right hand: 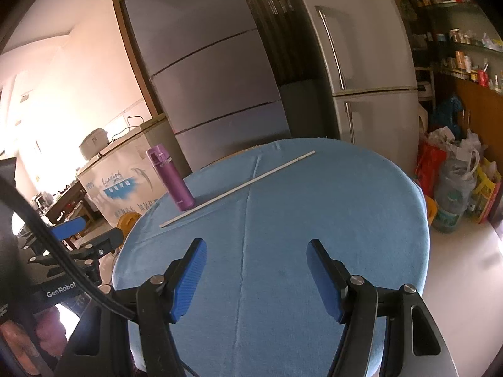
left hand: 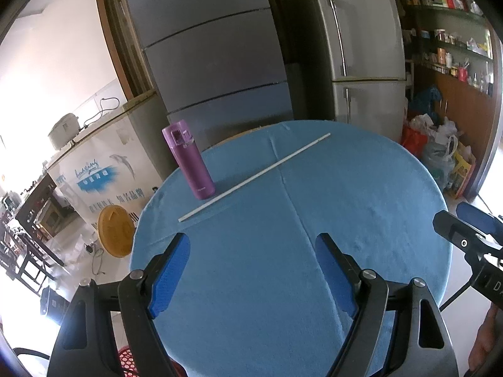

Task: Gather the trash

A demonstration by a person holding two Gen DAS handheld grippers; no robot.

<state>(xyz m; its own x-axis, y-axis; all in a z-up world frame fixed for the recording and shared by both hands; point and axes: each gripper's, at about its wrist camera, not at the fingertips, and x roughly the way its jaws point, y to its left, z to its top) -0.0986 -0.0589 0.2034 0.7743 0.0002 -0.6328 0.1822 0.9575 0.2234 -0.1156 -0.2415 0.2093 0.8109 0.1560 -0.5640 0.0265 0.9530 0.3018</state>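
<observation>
- Blue-padded fingers of the left gripper stand wide apart over the near part of the round table, with only blue cloth between them; it grips nothing.
- Over the same cloth the right gripper hangs with its jaws well apart too, and nothing sits between its pads.
- Each gripper shows at the edge of the other's view: the right one at the left wrist camera's right rim, the left one at the right wrist camera's left rim, beside a black cable.
- Farther across the table lies a long thin white stick, flat on the cloth, running diagonally from near left to far right, well apart from both grippers.
- A purple flask stands upright just beside the stick's near-left part, close to the table's left edge.
- Behind the table stand a grey fridge and a silver fridge.
- Filled plastic bags sit on the floor at the right.
</observation>
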